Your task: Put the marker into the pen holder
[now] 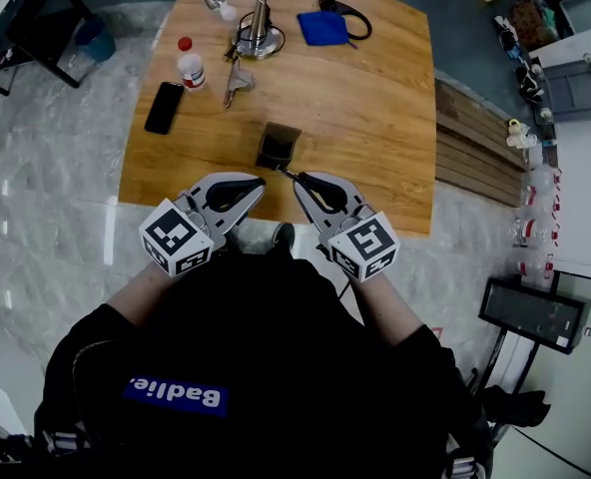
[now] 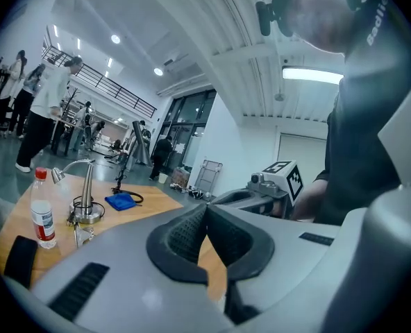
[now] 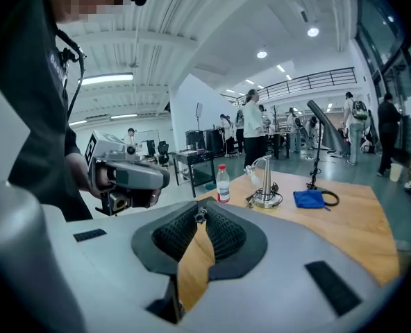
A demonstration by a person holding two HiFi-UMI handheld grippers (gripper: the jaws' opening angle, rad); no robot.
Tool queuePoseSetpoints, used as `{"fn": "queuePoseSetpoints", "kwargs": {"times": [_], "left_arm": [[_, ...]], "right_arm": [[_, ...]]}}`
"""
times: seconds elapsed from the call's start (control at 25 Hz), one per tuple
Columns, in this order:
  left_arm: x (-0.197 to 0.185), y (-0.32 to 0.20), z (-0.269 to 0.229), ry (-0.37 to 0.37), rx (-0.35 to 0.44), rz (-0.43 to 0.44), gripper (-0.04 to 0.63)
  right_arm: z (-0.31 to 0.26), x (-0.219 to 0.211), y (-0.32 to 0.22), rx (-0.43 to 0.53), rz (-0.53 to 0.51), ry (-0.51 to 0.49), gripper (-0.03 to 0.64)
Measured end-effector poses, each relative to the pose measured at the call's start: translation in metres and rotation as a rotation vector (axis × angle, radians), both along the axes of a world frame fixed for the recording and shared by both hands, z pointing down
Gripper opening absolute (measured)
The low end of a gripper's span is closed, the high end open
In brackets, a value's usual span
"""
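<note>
The pen holder point(image 1: 278, 146), a dark square box, stands on the wooden table point(image 1: 375, 118) near its front edge. A thin dark marker point(image 1: 285, 174) sticks out of my right gripper point(image 1: 297, 180), which is shut on it just short of the holder's near side. In the right gripper view only the marker's end point(image 3: 200, 216) shows between the closed tips of my right gripper point(image 3: 200, 214). My left gripper point(image 1: 261, 181) hovers beside it on the left, shut with nothing in it; its pads point(image 2: 191, 231) meet. Neither gripper view shows the holder.
Farther back on the table are a black phone point(image 1: 164, 107), a red-capped water bottle point(image 1: 189, 64), a metal desk lamp point(image 1: 257, 30), keys point(image 1: 237, 82) and a blue cloth point(image 1: 323, 28) with a black cable. Several people stand in the hall behind.
</note>
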State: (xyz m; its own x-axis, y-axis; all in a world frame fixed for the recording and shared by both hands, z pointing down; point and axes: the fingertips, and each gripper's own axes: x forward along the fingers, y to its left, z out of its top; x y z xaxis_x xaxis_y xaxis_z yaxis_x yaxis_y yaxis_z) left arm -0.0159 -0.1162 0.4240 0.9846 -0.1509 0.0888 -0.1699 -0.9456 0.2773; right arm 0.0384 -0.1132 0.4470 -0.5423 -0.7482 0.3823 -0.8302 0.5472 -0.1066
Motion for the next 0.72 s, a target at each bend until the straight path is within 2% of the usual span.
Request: {"fn": "queuePoseSetpoints", "kwargs": {"times": [0.28,0.72], "left_arm": [[0.007,-0.019,0.004,-0.01,-0.008,-0.081,0.009],[0.013,-0.028,0.014,-0.019,-0.03,-0.178,0.009]], "right_arm": [[0.023,0.011,-0.021,0.0,-0.102,0.203,0.043],[0.071,0.017,-0.048,-0.041,-0.293,0.455,0.044]]}}
